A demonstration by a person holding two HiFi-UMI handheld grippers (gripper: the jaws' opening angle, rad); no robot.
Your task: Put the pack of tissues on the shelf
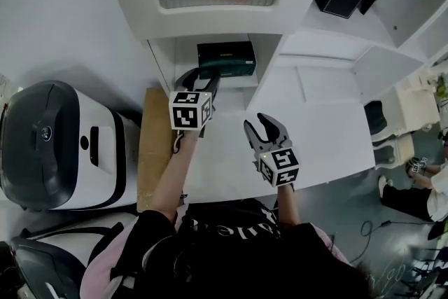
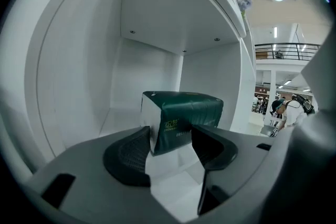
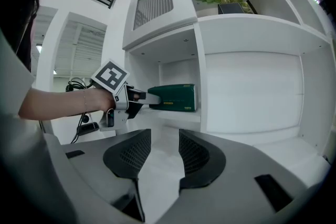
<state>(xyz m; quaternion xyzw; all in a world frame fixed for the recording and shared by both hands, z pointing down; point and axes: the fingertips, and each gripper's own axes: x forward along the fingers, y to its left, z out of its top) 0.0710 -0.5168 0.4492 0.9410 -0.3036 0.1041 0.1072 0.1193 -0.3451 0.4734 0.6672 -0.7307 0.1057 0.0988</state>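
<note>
Both jaws stand apart, empty: our left gripper [image 1: 200, 78] gapes wide, the dark green plastic-wrapped tissue pack [image 1: 226, 58] seemingly seated on the white shelf [image 1: 238, 83]; right gripper [image 1: 260, 125] unneeded.

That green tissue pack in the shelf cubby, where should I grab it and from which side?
Probably the left end of the tissue pack, jaws across its front and back faces, slanting in from the front left. It lies lengthwise across the cubby, long face toward the opening; walls close the rest, but room shows beside that end.
</note>
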